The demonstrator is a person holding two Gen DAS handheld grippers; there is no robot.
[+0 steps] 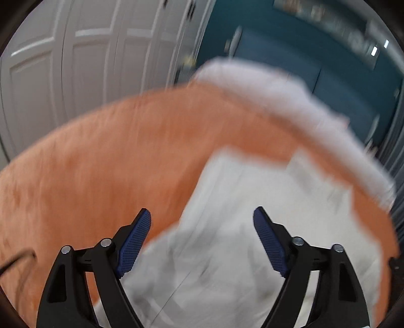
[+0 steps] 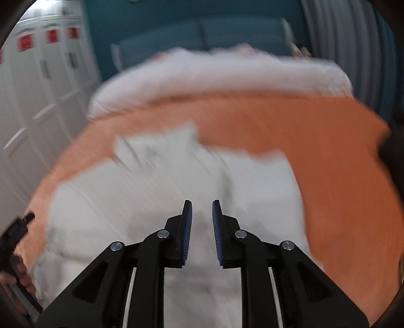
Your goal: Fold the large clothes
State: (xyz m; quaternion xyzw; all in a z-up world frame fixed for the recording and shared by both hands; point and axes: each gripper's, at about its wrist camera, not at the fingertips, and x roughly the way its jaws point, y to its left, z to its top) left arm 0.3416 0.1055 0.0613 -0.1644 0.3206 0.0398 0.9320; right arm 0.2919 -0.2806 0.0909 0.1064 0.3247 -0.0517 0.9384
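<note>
A white garment [image 1: 240, 227] lies spread and creased on an orange blanket [image 1: 101, 164]; both views are motion-blurred. My left gripper [image 1: 202, 222] is wide open above the garment's left part, with nothing between its blue pads [image 1: 135, 244]. In the right wrist view the same garment [image 2: 151, 191] fills the middle of the orange blanket [image 2: 328, 164]. My right gripper [image 2: 202, 217] hovers over the garment with a narrow gap between its fingers and nothing gripped. The left gripper shows at the right wrist view's left edge [image 2: 17, 227].
White bedding [image 1: 290, 101] lies along the blanket's far edge, also in the right wrist view [image 2: 214, 73]. White panelled closet doors [image 1: 75, 75] stand on the left, a teal wall [image 2: 189, 17] behind, grey curtains [image 2: 341, 37] on the right.
</note>
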